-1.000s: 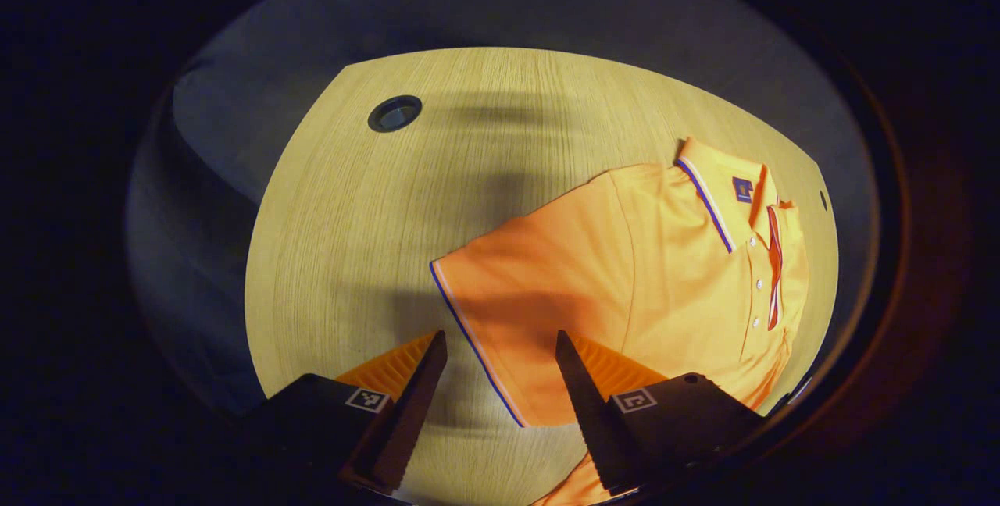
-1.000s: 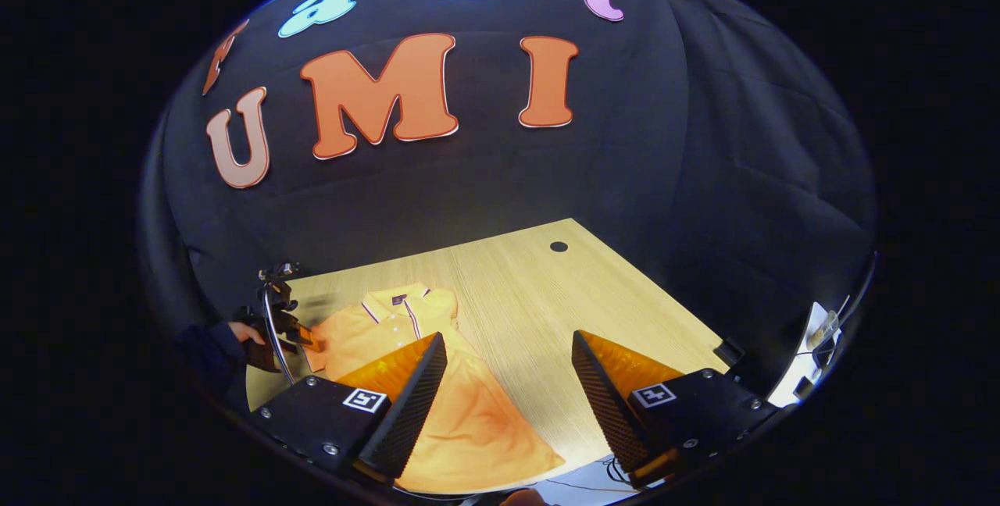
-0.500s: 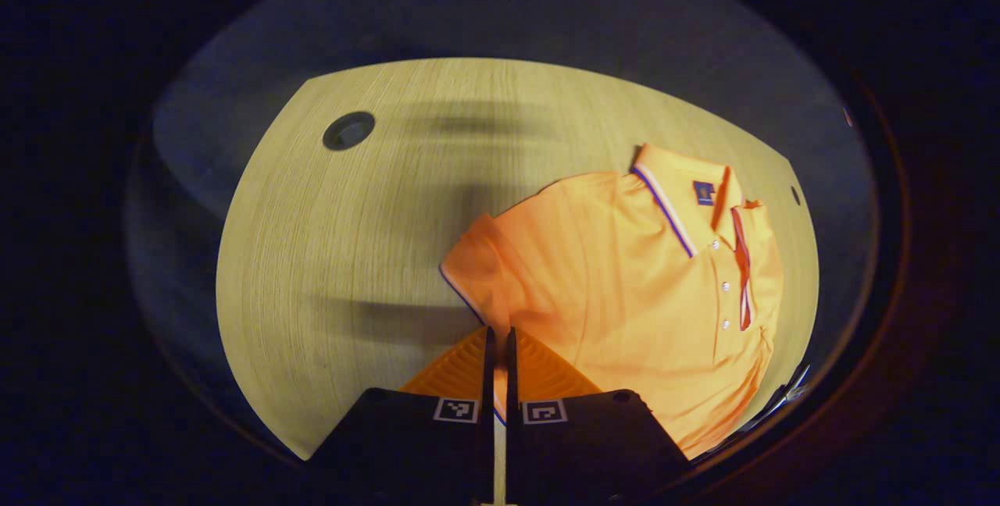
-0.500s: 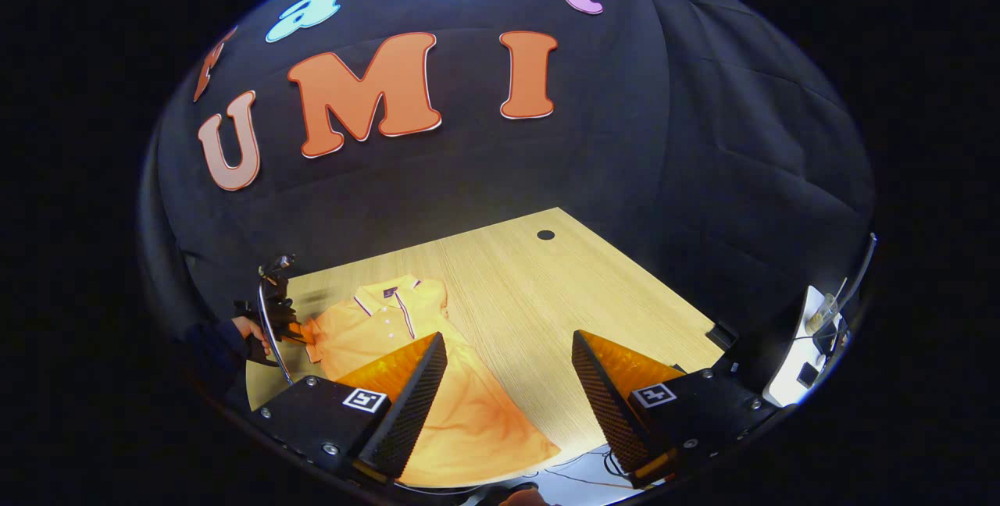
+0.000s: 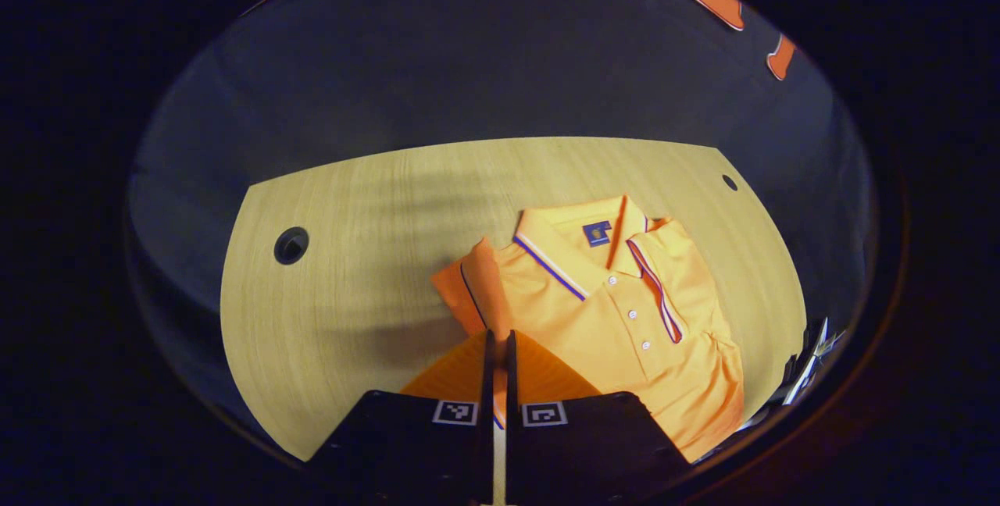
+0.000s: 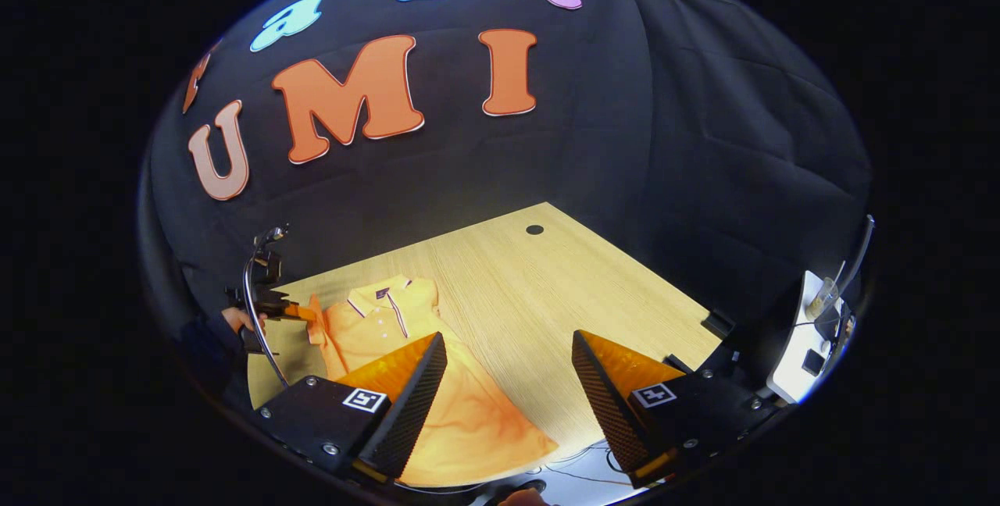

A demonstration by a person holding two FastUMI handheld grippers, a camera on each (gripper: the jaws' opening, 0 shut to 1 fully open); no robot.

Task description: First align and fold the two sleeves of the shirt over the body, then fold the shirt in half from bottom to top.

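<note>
Apparently early: left claw [image 5: 498, 350] pinches one sleeve [image 5: 473, 291] of the orange shirt [image 5: 625, 318], lying on the worktop [image 5: 351, 311] toward three o'clock. Right claw [image 6: 508, 381] gapes wide, idle; both folds remain.

shirt [image 5: 617, 311] on table [image 5: 351, 256] | left tongs [image 5: 498, 350] at its sleeve [image 5: 469, 287]
</note>
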